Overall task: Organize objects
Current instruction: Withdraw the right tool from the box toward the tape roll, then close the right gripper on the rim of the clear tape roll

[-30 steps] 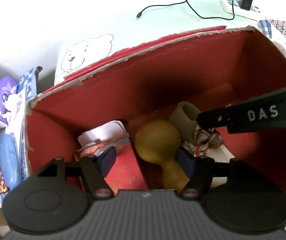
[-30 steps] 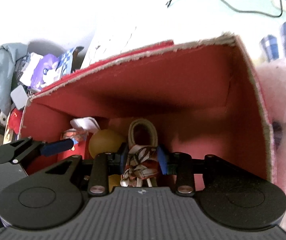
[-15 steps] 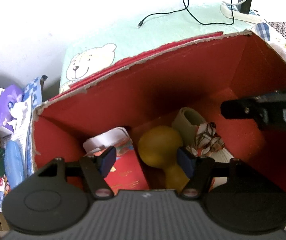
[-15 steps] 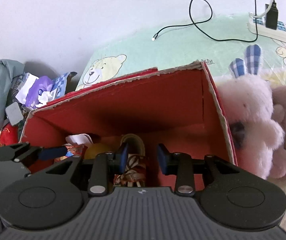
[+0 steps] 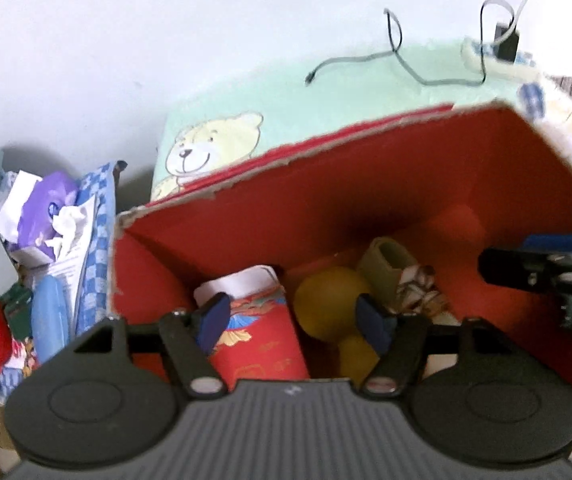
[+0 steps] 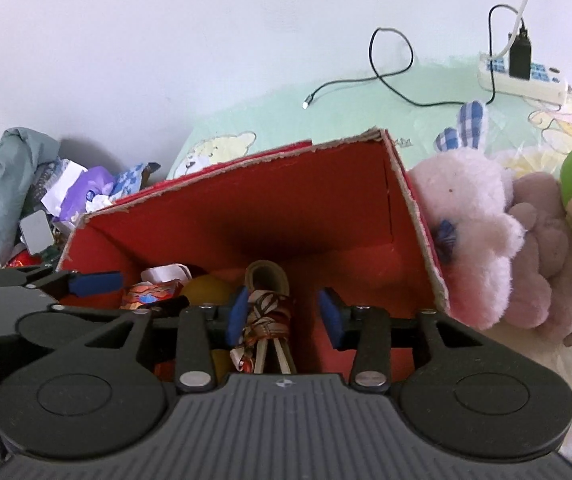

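both grippers (image 5: 292, 322) (image 6: 284, 316) hang open and empty over the red box (image 6: 326, 208); pink plush rabbit (image 6: 470, 232) sits just right, nearer the right one

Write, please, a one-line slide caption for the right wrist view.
Open right claw above a red box holding a patterned scarf bundle, plush toys beside it.

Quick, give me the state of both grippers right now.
Left gripper: jaws open, just widened slightly, holding nothing, above the red box.
Right gripper: jaws open, just opened, holding nothing; the knotted scarf bundle lies below, released.
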Available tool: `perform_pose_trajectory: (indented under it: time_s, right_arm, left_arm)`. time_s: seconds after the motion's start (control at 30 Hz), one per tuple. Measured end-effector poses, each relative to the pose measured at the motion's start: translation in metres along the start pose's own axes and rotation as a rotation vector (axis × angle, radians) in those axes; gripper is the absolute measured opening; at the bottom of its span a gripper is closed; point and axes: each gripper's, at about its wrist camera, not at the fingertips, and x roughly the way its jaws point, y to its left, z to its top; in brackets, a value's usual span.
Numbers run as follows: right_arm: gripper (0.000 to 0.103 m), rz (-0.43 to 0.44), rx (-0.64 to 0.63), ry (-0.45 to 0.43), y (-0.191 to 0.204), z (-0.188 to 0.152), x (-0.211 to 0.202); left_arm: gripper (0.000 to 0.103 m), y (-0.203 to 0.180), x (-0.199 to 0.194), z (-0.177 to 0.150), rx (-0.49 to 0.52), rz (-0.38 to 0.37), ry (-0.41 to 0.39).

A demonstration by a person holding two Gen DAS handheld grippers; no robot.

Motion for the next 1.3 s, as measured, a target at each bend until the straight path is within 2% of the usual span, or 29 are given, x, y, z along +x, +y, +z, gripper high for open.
perform_pose_trajectory:
  time_s: [0.13, 0.33, 0.63, 0.77, 0.87, 1.0, 1.3]
  right_arm:
    - [0.043, 0.049, 0.026, -0.013, -0.004, -0.002, -0.012]
    - [0.043, 0.092, -0.003, -0.03, -0.004, -0.01, -0.029]
    - [0.043, 0.293, -0.045, -0.018, -0.012, -0.019, -0.056]
    - [0.042, 0.393, -0.102, 0.013, -0.012, -0.027, -0.065]
    - [0.042, 0.45, -0.145, 0.049, -0.011, -0.036, -0.066]
    - [0.042, 0.514, -0.184, 0.098, -0.011, -0.048, -0.064]
    - [0.042, 0.499, -0.175, 0.222, -0.013, -0.068, -0.041]
  left_arm:
    - [0.077, 0.0, -0.021, -0.004, -0.018, 0.044, -0.035]
    - [0.077, 0.008, -0.048, -0.015, -0.095, 0.054, -0.035]
    - [0.076, 0.02, -0.095, -0.042, -0.206, 0.08, -0.068]
    - [0.075, 0.023, -0.109, -0.055, -0.254, 0.089, -0.066]
    - [0.07, 0.022, -0.114, -0.065, -0.287, 0.095, -0.047]
    - [0.068, 0.015, -0.117, -0.078, -0.3, 0.126, -0.019]
    - [0.073, 0.006, -0.099, -0.102, -0.354, 0.109, 0.101]
